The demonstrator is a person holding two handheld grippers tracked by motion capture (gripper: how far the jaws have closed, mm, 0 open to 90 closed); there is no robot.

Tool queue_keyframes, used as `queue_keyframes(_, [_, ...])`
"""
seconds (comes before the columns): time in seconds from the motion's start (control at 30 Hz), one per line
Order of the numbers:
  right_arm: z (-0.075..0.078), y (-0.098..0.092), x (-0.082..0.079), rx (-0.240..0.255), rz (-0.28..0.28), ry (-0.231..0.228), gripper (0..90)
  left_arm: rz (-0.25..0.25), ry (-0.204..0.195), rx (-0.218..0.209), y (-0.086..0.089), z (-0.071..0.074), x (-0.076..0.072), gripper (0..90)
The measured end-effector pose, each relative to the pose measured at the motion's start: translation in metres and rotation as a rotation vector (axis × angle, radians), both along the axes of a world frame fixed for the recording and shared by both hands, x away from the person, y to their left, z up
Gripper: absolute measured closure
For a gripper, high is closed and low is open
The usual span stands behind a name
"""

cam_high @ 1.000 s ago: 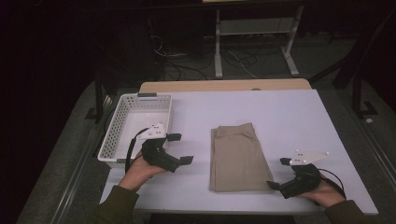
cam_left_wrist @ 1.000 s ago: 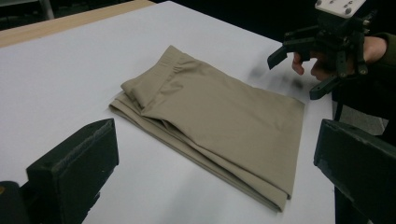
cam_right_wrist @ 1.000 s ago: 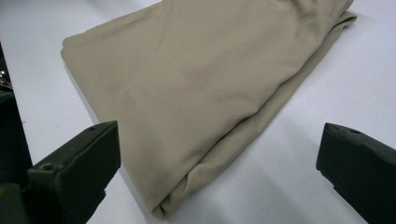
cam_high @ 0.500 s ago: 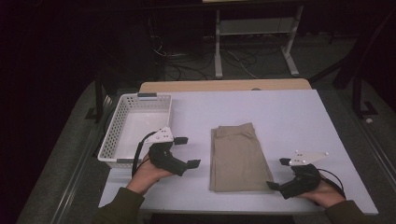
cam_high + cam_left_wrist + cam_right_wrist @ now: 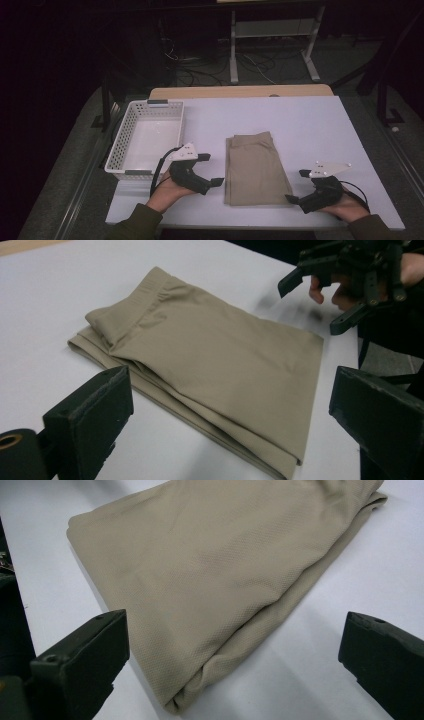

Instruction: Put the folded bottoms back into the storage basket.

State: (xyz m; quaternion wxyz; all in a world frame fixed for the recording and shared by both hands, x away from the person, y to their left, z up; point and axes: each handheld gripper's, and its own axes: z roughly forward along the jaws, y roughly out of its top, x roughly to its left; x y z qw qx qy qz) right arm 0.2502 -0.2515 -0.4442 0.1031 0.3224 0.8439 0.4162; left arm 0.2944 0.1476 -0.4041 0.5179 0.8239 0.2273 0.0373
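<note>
Left tool (image 5: pixel 209 170) has moved right to the folded trousers' (image 5: pixel 255 167) near-left edge, wide open, empty; right tool (image 5: pixel 298 186) unmoved, open, empty; grasp likely imminent.

Dim lab, white table (image 5: pixel 300 125), floor cables (image 5: pixel 210 65), metal stand (image 5: pixel 272 45)

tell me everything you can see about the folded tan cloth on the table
The folded tan cloth is a khaki garment with a gathered waistband at its far end, likely shorts or trousers. It looks like a fine knit, folded into a flat, layered oblong lying lengthwise on the white table, right of the white basket. The open left gripper and right gripper flank it; neither touches it.
</note>
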Motion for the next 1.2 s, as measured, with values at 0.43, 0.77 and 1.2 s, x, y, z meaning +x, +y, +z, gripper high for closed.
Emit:
queue_keyframes(0.43, [-0.001,0.001,0.000,-0.008,0.005,0.000,0.0,0.015,0.024,0.056,-0.018,-0.021,-0.002,11.8])
queue_keyframes(0.77, [-0.001,0.001,0.000,-0.008,0.006,0.004,0.0,0.033,0.049,0.082,-0.027,-0.033,0.004,16.1])
queue_keyframes(1.2, [-0.002,0.001,0.000,-0.011,0.008,0.005,0.0,0.067,0.044,0.087,-0.036,-0.035,0.018,17.1])
